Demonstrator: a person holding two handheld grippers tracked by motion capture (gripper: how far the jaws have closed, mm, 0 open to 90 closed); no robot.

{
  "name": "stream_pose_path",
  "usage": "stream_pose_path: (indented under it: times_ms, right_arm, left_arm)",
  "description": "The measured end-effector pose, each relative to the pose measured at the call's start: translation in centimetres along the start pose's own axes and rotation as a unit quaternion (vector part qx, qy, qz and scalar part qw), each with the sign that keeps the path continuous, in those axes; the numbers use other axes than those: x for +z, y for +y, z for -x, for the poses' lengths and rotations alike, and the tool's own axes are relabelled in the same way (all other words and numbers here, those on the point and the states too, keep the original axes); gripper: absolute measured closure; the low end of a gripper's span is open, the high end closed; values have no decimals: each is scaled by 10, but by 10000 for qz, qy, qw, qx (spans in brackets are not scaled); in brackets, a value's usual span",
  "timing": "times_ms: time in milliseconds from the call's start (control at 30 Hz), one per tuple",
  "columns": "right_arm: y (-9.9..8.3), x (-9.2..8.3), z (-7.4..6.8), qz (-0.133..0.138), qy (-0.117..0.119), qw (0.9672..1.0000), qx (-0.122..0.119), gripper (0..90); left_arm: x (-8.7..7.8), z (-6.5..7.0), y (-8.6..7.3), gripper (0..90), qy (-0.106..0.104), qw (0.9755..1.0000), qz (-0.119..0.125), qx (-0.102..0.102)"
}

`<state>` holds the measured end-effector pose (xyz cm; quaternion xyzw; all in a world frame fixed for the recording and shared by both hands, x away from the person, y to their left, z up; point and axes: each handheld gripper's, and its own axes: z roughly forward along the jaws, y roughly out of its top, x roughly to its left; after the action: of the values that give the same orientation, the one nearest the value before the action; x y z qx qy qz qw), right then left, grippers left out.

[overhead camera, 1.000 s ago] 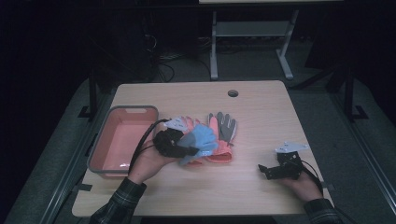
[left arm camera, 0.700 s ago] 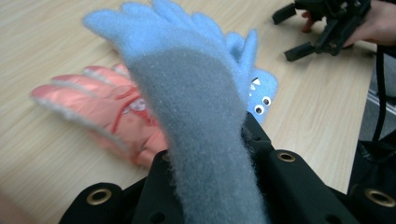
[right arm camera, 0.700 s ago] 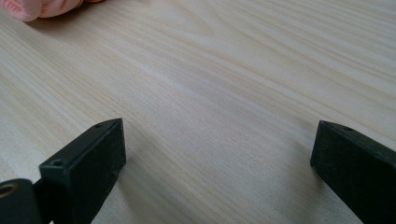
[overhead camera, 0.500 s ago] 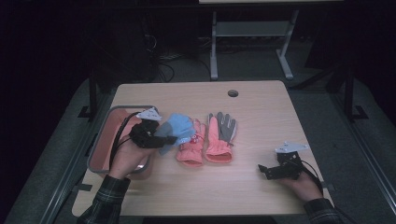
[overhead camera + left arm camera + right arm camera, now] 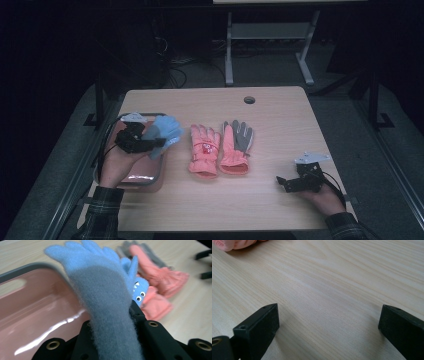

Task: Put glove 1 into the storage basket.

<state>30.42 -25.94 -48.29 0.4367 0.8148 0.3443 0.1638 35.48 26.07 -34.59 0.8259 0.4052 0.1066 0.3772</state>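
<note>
One fuzzy blue glove [image 5: 100, 290], fingers splayed and bearing small googly eyes, sits clamped in the left gripper [image 5: 150, 144] above the pink tray [image 5: 150, 175]; the right gripper [image 5: 283, 183] rests agape on the table [image 5: 280, 115].

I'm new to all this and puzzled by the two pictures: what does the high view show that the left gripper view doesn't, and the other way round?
High view alone: the whole table, its round hole, the person's hands. Left gripper view alone: little eyes and teeth on the blue glove, gripped between the left gripper jaws. Both: the blue glove over the pink tray, and the pink gloves.
</note>
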Motion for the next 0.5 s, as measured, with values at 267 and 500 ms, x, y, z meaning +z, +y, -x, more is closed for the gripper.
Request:
stream_pose_path:
  times_ms: [267,500]
  right_arm:
    - [0,0,0,-1,-1,10000,-12,26]
    - [0,0,0,-2,-1,10000,-11,26]
  left_arm:
    - [-6,-34,-17,750,601,9974,-58,-405]
    - [19,-51,-33,748,808,9934,-501,-647]
